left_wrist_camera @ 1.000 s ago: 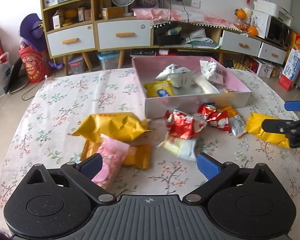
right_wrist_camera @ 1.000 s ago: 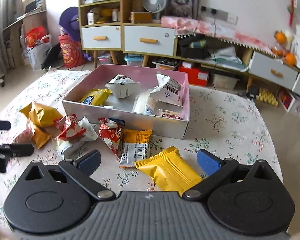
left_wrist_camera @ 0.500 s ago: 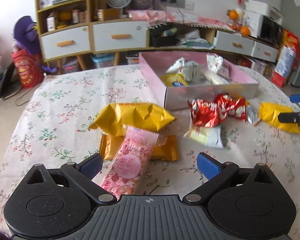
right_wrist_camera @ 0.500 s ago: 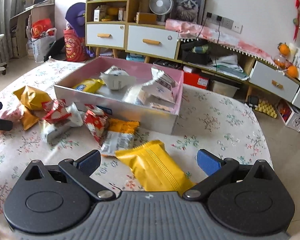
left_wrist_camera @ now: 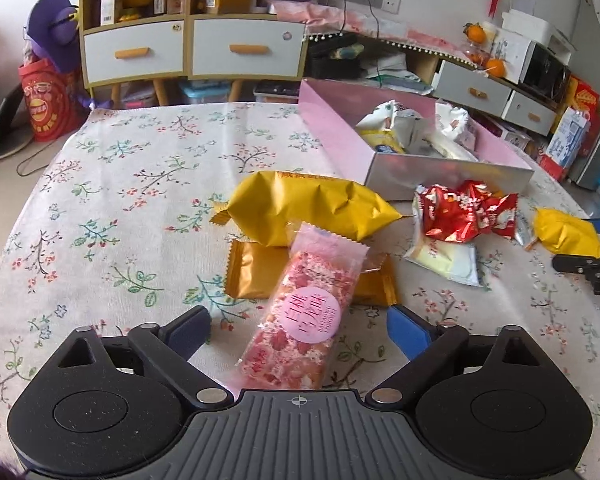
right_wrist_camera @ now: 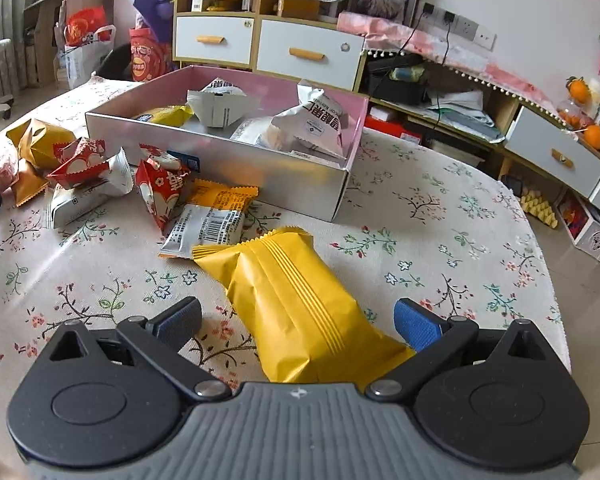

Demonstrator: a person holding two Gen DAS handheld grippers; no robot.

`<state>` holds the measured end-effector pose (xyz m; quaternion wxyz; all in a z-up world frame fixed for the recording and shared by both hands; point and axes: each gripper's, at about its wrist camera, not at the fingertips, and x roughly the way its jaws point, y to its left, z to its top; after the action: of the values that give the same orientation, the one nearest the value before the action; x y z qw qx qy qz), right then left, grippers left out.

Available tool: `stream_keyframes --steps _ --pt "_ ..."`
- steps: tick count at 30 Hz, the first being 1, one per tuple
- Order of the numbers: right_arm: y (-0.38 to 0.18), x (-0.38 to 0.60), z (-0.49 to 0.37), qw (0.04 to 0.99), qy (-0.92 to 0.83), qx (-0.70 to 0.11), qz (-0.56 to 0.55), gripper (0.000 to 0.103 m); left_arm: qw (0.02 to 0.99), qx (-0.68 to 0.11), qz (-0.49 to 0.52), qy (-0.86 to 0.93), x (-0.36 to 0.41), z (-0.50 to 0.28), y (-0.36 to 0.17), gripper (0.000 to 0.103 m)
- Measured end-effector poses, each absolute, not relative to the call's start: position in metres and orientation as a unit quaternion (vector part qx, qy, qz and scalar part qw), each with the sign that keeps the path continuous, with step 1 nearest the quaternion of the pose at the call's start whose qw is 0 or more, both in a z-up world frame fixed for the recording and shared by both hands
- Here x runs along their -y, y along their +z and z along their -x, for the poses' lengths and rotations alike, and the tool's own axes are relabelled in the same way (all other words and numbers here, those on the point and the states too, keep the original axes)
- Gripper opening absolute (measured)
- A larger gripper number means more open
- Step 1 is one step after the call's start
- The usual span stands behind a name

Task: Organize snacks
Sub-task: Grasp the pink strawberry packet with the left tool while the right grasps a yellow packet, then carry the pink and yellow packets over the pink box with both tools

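Observation:
My left gripper point(left_wrist_camera: 299, 332) is open, its fingers on either side of a pink snack pack point(left_wrist_camera: 306, 312) that lies on the table over a flat orange pack point(left_wrist_camera: 256, 270). A puffy yellow bag point(left_wrist_camera: 308, 208) lies behind them. My right gripper point(right_wrist_camera: 298, 320) is open around a yellow snack pack point(right_wrist_camera: 296, 304), which also shows in the left wrist view point(left_wrist_camera: 566, 232). A pink box point(right_wrist_camera: 220, 152) holds several snacks. Red packs point(left_wrist_camera: 464, 210) and a white pack point(left_wrist_camera: 452, 260) lie in front of it.
A floral tablecloth point(left_wrist_camera: 120, 200) covers the round table. An orange and white barcoded pack point(right_wrist_camera: 212, 220) lies beside the yellow one. Cabinets point(left_wrist_camera: 188, 48) and shelves stand behind the table. The table's right edge point(right_wrist_camera: 548, 264) is close to the right gripper.
Both grippers have moved forward and lower. The pink pack now lies between the left fingers and the yellow pack between the right fingers. The snacks have not moved.

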<state>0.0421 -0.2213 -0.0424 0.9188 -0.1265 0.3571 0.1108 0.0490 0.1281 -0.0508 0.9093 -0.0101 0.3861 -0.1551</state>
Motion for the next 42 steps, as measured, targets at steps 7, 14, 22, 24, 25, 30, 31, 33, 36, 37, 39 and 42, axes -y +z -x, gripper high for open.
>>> stream_keyframes --steps 7,14,22,24,25,30,31,33,36,37,39,42 --pt "-0.042 0.224 -0.042 0.920 0.118 -0.354 0.119 0.103 0.913 -0.383 0.017 -0.139 -0.126 -0.042 -0.047 0.063" --pt "-0.040 0.222 -0.042 0.920 0.121 -0.349 0.134 0.101 0.912 -0.393 0.039 -0.113 -0.127 -0.041 -0.043 0.039" --pt "-0.035 0.213 -0.041 0.919 0.129 -0.343 0.145 0.085 0.910 -0.400 0.048 -0.099 -0.122 -0.039 -0.039 0.031" --pt "-0.033 0.211 -0.041 0.920 0.129 -0.341 0.144 0.078 0.909 -0.401 0.050 -0.100 -0.122 -0.039 -0.037 0.030" --pt "-0.032 0.210 -0.042 0.921 0.128 -0.340 0.143 0.075 0.909 -0.401 0.052 -0.101 -0.122 -0.039 -0.036 0.030" --pt "-0.027 0.207 -0.042 0.923 0.127 -0.336 0.139 0.064 0.908 -0.403 0.054 -0.102 -0.117 -0.038 -0.033 0.030" --pt "-0.027 0.207 -0.043 0.922 0.125 -0.337 0.142 0.059 0.908 -0.403 0.053 -0.102 -0.116 -0.037 -0.032 0.029" --pt "-0.029 0.207 -0.044 0.920 0.120 -0.344 0.146 0.052 0.909 -0.402 0.052 -0.103 -0.114 -0.036 -0.029 0.029" --pt "-0.029 0.207 -0.045 0.919 0.114 -0.348 0.148 0.044 0.908 -0.403 0.054 -0.102 -0.111 -0.036 -0.027 0.029" --pt "-0.028 0.207 -0.045 0.918 0.113 -0.349 0.149 0.042 0.907 -0.404 0.056 -0.102 -0.109 -0.037 -0.026 0.029" --pt "-0.024 0.207 -0.046 0.919 0.110 -0.352 0.142 0.041 0.906 -0.405 0.061 -0.102 -0.107 -0.039 -0.023 0.029" --pt "-0.020 0.208 -0.048 0.920 0.113 -0.354 0.125 0.038 0.907 -0.402 0.067 -0.108 -0.100 -0.040 -0.018 0.029"
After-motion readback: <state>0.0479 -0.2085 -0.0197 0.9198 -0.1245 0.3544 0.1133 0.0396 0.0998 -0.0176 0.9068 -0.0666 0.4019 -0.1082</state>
